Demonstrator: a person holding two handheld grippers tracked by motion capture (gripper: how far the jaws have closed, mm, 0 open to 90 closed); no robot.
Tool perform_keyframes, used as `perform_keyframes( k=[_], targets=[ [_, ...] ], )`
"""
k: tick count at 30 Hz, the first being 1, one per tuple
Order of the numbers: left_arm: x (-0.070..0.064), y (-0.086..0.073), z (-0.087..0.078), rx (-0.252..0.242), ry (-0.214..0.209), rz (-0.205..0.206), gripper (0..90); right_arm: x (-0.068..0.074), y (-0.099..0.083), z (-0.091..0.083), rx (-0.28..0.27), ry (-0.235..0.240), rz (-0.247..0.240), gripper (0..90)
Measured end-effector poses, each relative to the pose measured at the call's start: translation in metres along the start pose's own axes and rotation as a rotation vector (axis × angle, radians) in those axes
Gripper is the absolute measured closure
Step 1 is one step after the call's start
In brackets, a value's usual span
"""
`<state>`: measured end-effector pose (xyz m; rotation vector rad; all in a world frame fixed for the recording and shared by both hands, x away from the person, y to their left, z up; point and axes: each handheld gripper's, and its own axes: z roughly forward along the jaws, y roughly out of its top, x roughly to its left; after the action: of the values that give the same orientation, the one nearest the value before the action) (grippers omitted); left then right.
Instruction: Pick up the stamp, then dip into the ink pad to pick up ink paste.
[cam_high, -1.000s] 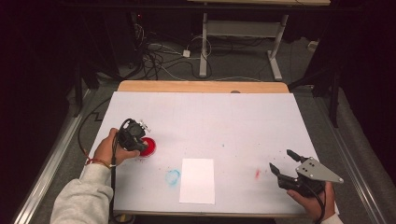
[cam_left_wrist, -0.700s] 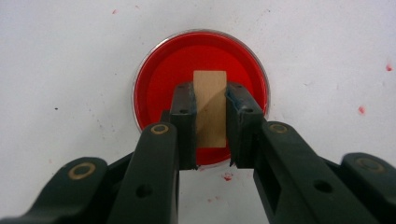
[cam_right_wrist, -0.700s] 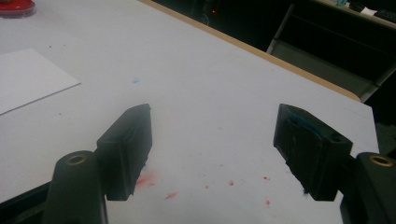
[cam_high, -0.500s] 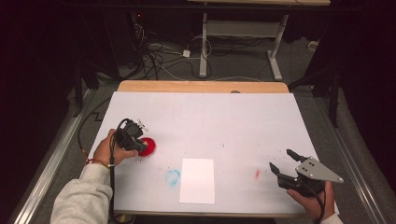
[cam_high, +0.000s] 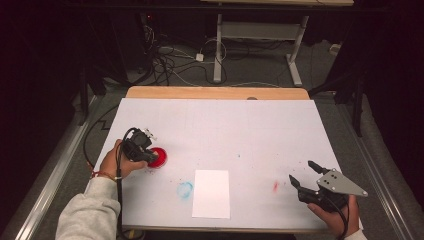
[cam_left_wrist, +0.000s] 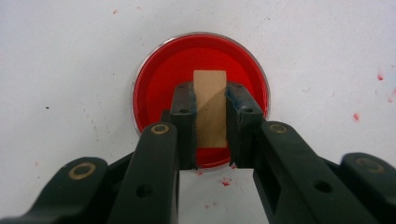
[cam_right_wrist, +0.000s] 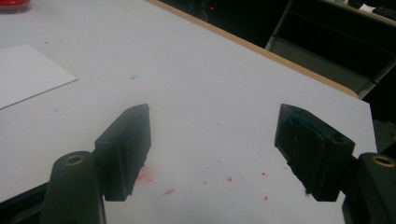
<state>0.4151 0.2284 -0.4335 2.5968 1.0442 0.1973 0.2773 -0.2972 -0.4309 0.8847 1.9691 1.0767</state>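
**Wooden block held over red dish**

A small wooden block (cam_left_wrist: 209, 108) is clamped between the narrowed jaws of the left gripper (cam_left_wrist: 209, 100), directly above the red dish (cam_left_wrist: 156, 95). Compared with a second ago, the left gripper (cam_high: 141, 148) is seen slightly lower and closer to the dish (cam_high: 158, 157); the right gripper (cam_high: 305, 174) is unchanged, its jaws spread wide and empty near the table's right front corner.

One block, one dish, one white sheet of paper (cam_high: 211, 193) and two grippers are counted.

The white table (cam_high: 240, 125) is marked with red and blue stains. Beyond it, cables are seen on a dark floor.
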Motion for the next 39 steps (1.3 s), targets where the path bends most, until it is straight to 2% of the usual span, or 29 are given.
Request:
perform_keyframes(
  k=[12,16,18,22,23,29,39],
  targets=[
    [-0.002,-0.005,0.000,-0.038,0.012,-0.008,73.8,-0.001,0.000,0.001,0.007,-0.005,-0.009,27.4],
    [-0.001,-0.006,-0.001,-0.065,0.029,-0.017,73.8,-0.001,-0.002,0.000,0.013,-0.011,-0.004,27.4],
    [-0.002,-0.006,-0.005,-0.078,0.042,-0.024,73.8,-0.002,-0.002,-0.001,0.013,-0.014,-0.011,27.2],
    [-0.007,-0.005,-0.015,-0.107,0.032,-0.005,73.7,-0.002,-0.002,-0.003,0.008,-0.018,-0.003,27.1],
    [-0.008,-0.004,-0.018,-0.114,0.040,-0.002,73.7,-0.002,-0.002,-0.003,0.010,-0.015,-0.010,27.0],
    [-0.013,0.000,-0.038,-0.157,0.015,0.018,73.7,-0.003,-0.004,-0.004,0.012,-0.016,-0.003,26.9],
    [-0.018,0.009,-0.057,-0.138,0.031,0.049,73.7,0.000,-0.003,-0.004,0.021,-0.009,-0.014,26.9]
  ],
)
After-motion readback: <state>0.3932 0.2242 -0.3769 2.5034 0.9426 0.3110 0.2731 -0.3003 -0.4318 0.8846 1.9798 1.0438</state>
